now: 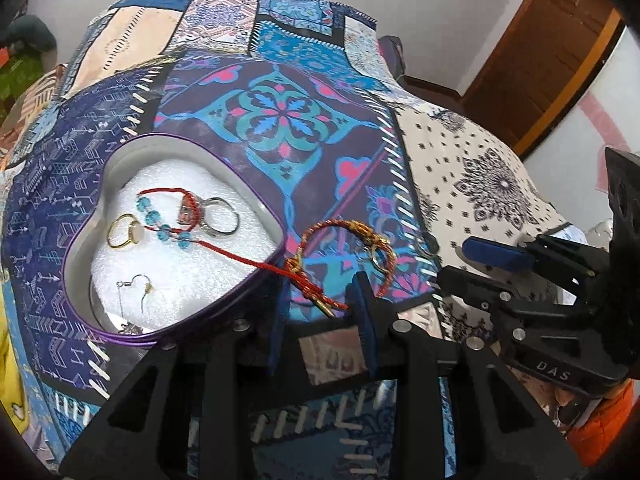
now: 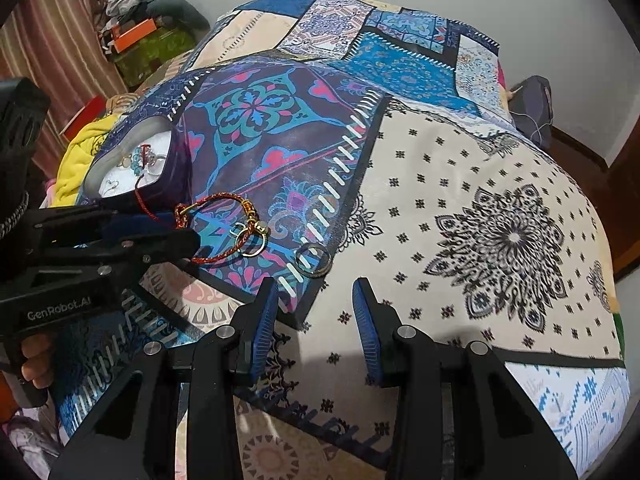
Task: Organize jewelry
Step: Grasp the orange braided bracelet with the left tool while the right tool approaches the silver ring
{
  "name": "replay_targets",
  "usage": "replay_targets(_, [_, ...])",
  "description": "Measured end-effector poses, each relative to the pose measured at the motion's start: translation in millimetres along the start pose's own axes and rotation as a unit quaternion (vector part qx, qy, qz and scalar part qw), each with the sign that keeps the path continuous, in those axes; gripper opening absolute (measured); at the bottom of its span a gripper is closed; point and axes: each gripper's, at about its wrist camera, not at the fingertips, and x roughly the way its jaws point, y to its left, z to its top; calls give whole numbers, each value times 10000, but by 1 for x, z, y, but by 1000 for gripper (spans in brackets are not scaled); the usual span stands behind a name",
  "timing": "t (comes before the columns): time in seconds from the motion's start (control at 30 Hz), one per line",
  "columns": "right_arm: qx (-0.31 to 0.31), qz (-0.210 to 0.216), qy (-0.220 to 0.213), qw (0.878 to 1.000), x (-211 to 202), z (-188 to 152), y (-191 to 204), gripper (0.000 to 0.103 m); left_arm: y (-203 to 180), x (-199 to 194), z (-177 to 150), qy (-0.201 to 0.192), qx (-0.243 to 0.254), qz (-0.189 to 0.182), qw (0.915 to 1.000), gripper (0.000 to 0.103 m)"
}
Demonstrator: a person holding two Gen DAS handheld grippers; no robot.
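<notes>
Patchwork bedspread point(image 2: 440, 184) covered the bed, with a wooden door point(image 1: 560, 52) beyond. Beside the heart-shaped tin point(image 1: 276, 224), on its right, lay the red-gold bracelet point(image 1: 320, 240), looped, its tail end between the spread fingers of the left gripper point(image 1: 320, 300), the nearer one. The right gripper point(image 2: 316, 320) hung spread, just short of a dark ring point(image 2: 313, 259).

Red-gold bracelet point(image 1: 344, 256) on quilt beside heart-shaped box point(image 1: 256, 204) holding rings point(image 1: 218, 216)
</notes>
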Motion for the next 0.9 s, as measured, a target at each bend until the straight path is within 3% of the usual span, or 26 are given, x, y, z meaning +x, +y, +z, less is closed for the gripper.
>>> replay_targets(0.2, [30,35,72,10000,13,6,0,35,-2,3,-1,-23,207,272,9994,14])
replay_targets(0.3, [103,48,54,9999,17,9,-1,35,4,2,-1,-14,180,202,9996,7])
replay_targets(0.43, [71,34,22,10000,19,10,0,20,8,1,-1,20,152,122,9998,7])
replay_targets(0.67, [154,94,-21,9998,17,9,-3,20,2,-9,-6,-22,306,198,9993,6])
replay_targets(0.9, [247,126,-157,9995,4,9,-3,20,-1,-38,-3,-321,401,211,9985,6])
